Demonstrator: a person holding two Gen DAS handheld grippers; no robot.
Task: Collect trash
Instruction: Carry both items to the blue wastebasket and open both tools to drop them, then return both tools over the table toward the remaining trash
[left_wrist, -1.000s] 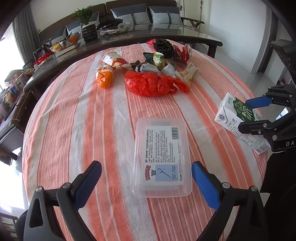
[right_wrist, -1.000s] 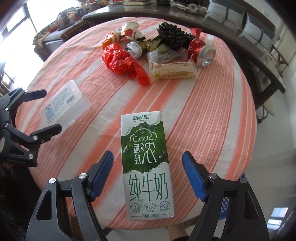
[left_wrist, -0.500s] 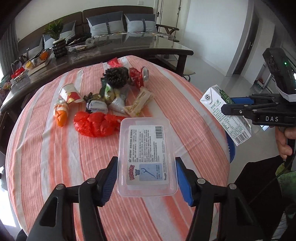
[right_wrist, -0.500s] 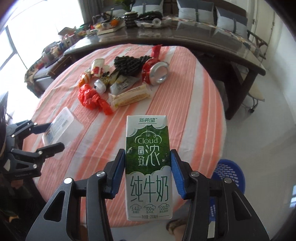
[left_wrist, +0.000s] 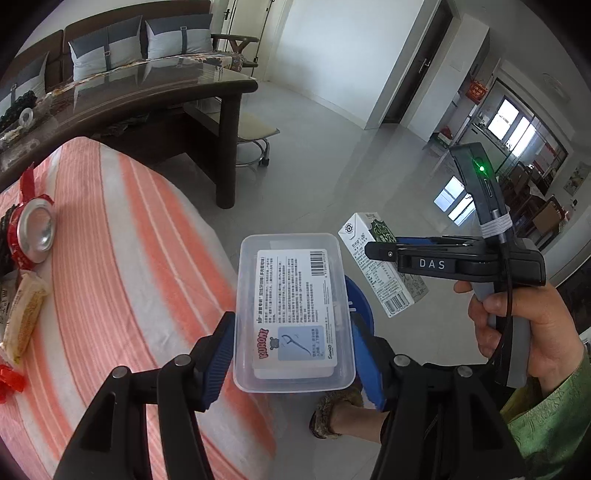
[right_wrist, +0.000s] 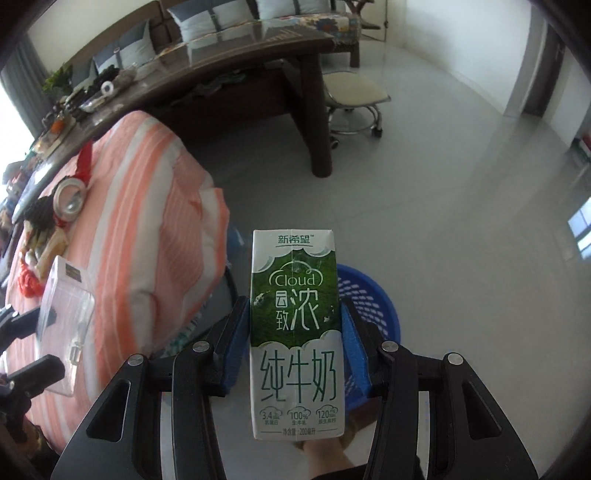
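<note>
The clear plastic floss-pick box (left_wrist: 293, 314) sits clamped between the blue pads of the left gripper (left_wrist: 293, 360), held in the air past the edge of the round table, with the blue mesh waste basket (right_wrist: 373, 306) on the grey floor below it. Just beside it, the green-and-white milk carton (right_wrist: 295, 332) is pinched at its sides by the right gripper (right_wrist: 293, 354), also above the basket. A hand (left_wrist: 524, 325) in a green sleeve grips the right tool. On the orange-striped tablecloth (left_wrist: 122, 258) lie a crushed can (left_wrist: 35, 230), a wrapped snack (left_wrist: 22, 317) and red wrappers.
</note>
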